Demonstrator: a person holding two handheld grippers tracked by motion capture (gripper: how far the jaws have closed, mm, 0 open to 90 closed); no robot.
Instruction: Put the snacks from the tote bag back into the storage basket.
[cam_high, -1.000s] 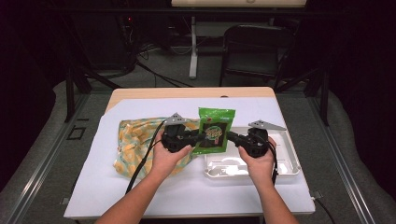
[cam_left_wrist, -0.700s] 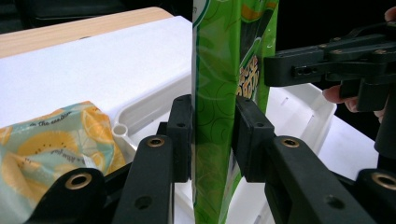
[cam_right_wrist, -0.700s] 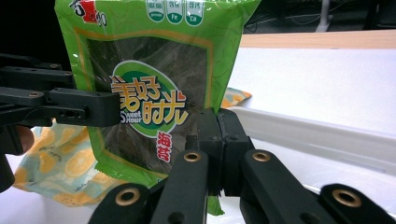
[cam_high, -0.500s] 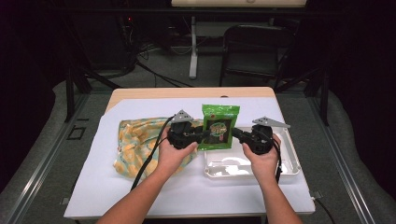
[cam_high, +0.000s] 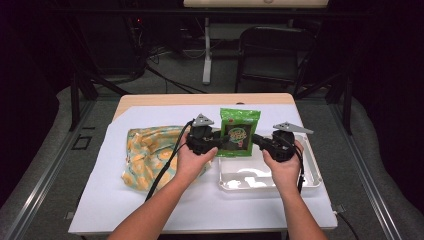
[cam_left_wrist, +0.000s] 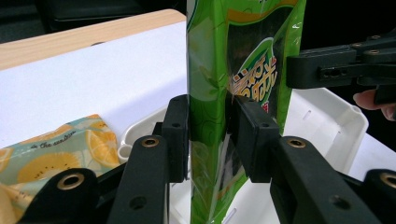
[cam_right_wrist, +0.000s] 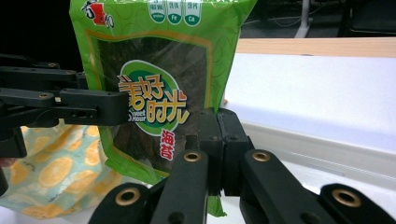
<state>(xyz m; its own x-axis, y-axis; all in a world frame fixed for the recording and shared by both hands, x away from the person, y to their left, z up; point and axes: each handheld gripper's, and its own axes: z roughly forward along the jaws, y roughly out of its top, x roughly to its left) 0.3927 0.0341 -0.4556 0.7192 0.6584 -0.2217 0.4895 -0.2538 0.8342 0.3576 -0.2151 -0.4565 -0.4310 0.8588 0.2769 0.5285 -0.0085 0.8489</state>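
- Green snack packet (cam_high: 239, 132) stands upright in the air above the counter (cam_high: 150, 210), held between the two grippers over the far edge of the white tray (cam_high: 312, 175).
- Left gripper (cam_high: 220, 141) pinches the packet's left edge; in the left gripper view its jaws are clamped flat on either side of the packet (cam_left_wrist: 219, 116), with the foil pressed thin between them.
- Right gripper (cam_high: 256, 140) holds the packet's right edge low down; in the right gripper view its jaws are pressed together on the packet's lower corner (cam_right_wrist: 163, 107), one jaw in front and one behind.
- Printed on the packet's front are a round green label with orange characters and three small badges along the top.
- White tray lies on the counter under and to the right of the packet, and looks empty where it can be seen.
- Yellow cloth (cam_high: 150, 155) printed with orange slices lies flat on the counter to the left, partly under the person's left hand (cam_high: 192, 159).
- White sheet (cam_high: 150, 120) covers most of the counter, with bare wood showing along the far edge.
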